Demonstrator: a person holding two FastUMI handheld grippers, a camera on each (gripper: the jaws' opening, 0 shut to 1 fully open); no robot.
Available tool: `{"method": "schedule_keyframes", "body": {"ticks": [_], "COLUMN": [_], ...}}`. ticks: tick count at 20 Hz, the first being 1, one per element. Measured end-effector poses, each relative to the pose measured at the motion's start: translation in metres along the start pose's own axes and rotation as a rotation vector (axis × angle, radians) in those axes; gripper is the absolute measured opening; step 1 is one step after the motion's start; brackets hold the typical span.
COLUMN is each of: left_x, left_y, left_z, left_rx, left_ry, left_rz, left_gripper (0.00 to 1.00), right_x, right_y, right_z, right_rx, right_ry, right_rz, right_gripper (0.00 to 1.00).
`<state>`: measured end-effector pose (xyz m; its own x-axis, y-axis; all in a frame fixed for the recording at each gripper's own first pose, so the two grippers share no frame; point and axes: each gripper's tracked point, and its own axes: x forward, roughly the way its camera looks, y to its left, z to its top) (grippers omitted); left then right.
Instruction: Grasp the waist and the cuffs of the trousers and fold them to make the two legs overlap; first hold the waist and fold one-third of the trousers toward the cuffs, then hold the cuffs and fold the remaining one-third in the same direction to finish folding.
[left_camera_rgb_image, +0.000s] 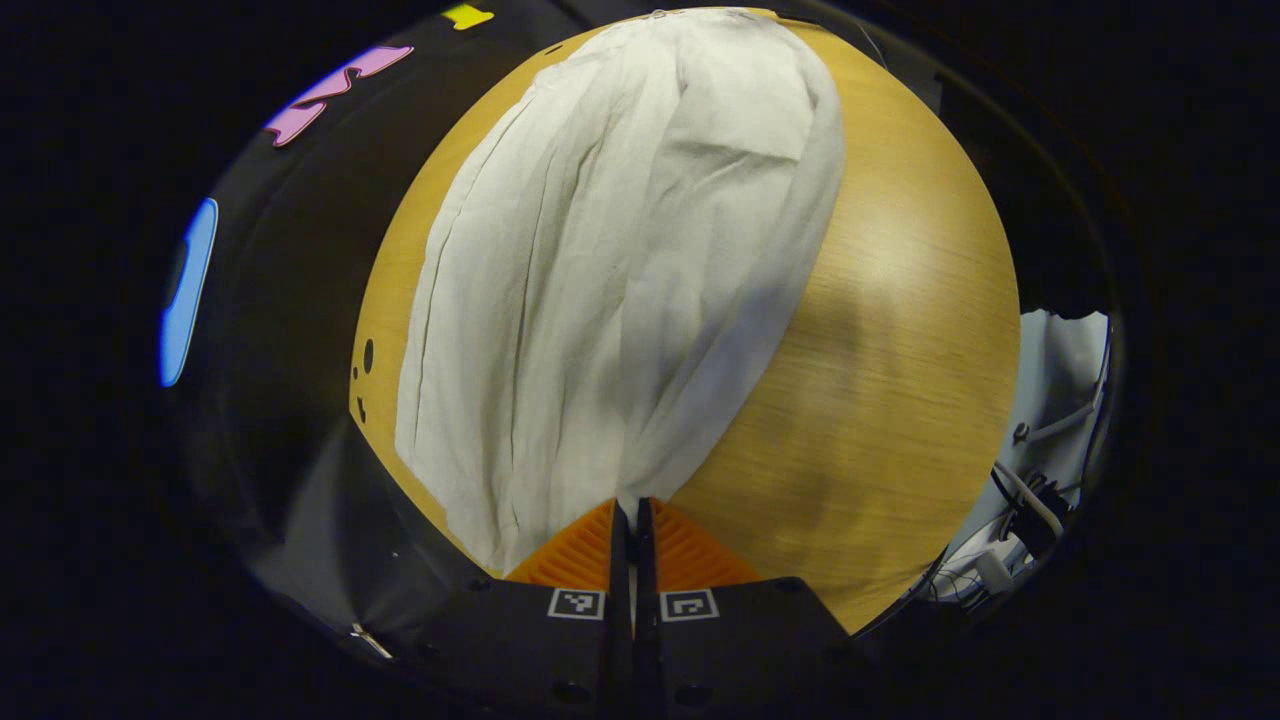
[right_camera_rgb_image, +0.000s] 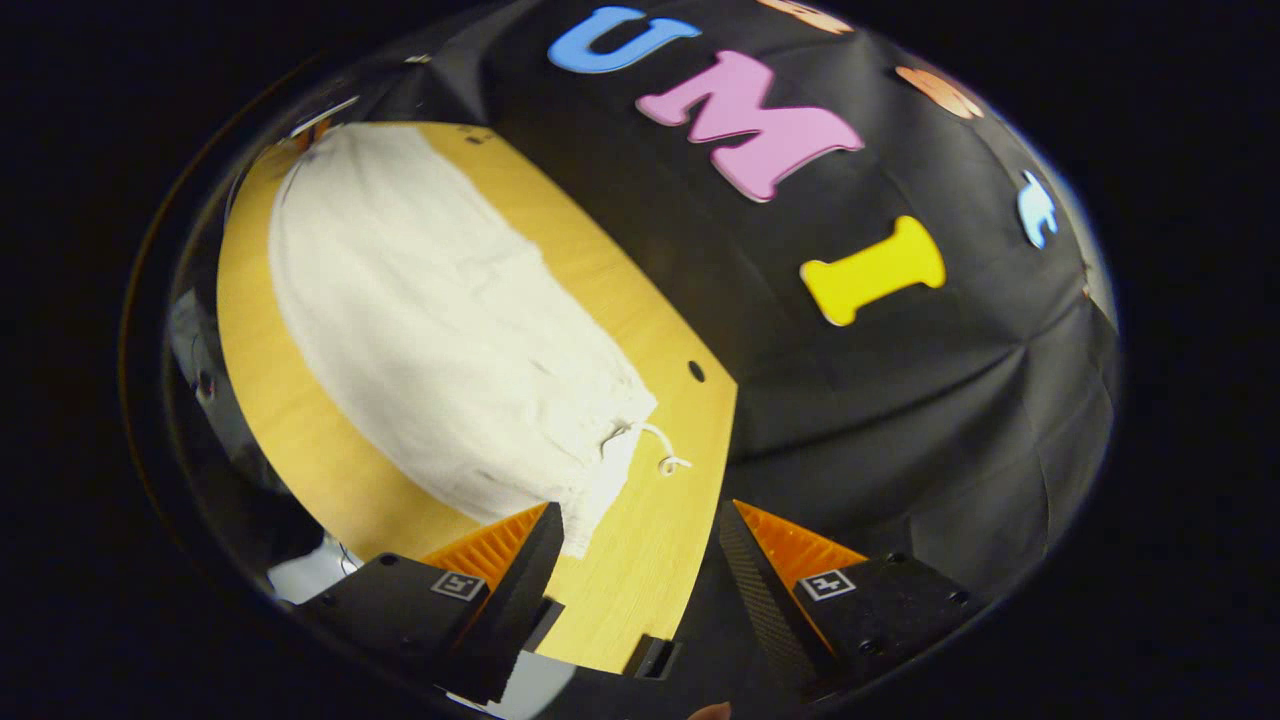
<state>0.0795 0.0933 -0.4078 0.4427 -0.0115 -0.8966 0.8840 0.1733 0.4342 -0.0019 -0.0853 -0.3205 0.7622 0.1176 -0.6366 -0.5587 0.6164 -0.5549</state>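
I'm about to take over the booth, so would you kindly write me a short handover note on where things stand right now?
Left hand-held gripper: fingers closed together at the near end of the trousers; whether cloth is pinched between them can't be told.
Right hand-held gripper: open, holding nothing, just off the waist end, where the drawstring lies loose on the wooden table.
Trousers: stretched out lengthwise on the table as one long strip, so the legs appear already overlapped.
Left to do: fold the waist third toward the cuffs, then fold the cuff third the same way.
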Motion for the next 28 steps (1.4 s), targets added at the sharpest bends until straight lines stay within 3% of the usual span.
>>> {"method": "schedule_keyframes", "body": {"ticks": [5,8,11,16,21,22,23,24,25,26,28], "left_x": [0.001,0.001,0.001,0.002,0.002,0.002,0.002,0.002,0.002,0.003,0.004], "left_y": [0.0,0.001,0.001,0.002,0.003,0.003,0.004,0.005,0.005,0.006,0.008], "left_z": [0.0,0.0,0.0,0.001,0.001,0.001,0.001,0.001,0.002,0.001,0.003], "left_rx": [-0.021,-0.028,-0.037,-0.046,-0.044,-0.048,-0.052,-0.056,-0.065,-0.085,-0.148], "left_ry": [0.028,0.035,0.041,0.048,0.052,0.052,0.055,0.059,0.064,0.069,0.077], "left_rz": [-0.011,-0.018,-0.014,-0.006,-0.007,-0.001,0.011,0.024,0.035,0.042,0.054], "left_gripper": [0.06,0.06,0.06,0.06,0.06,0.06,0.06,0.06,0.06,0.06,0.06], "right_x": [0.046,0.067,0.086,0.106,0.11,0.107,0.103,0.099,0.101,0.099,0.101], "right_y": [0.052,0.069,0.072,0.067,0.084,0.089,0.095,0.098,0.1,0.097,0.094], "right_z": [-0.035,-0.036,-0.035,-0.024,-0.029,-0.03,-0.034,-0.033,-0.036,-0.028,-0.029], "right_rx": [-0.208,-0.277,-0.343,-0.353,-0.331,-0.309,-0.296,-0.29,-0.303,-0.309,-0.303], "right_ry": [0.043,0.04,0.04,0.021,0.095,0.12,0.151,0.153,0.159,0.157,0.166], "right_rz": [0.279,0.386,0.436,0.486,0.658,0.685,0.712,0.735,0.732,0.721,0.696], "right_gripper": [0.97,0.96,0.96,0.93,0.9,0.71,0.62,0.45,0.35,0.12,0.07]}}
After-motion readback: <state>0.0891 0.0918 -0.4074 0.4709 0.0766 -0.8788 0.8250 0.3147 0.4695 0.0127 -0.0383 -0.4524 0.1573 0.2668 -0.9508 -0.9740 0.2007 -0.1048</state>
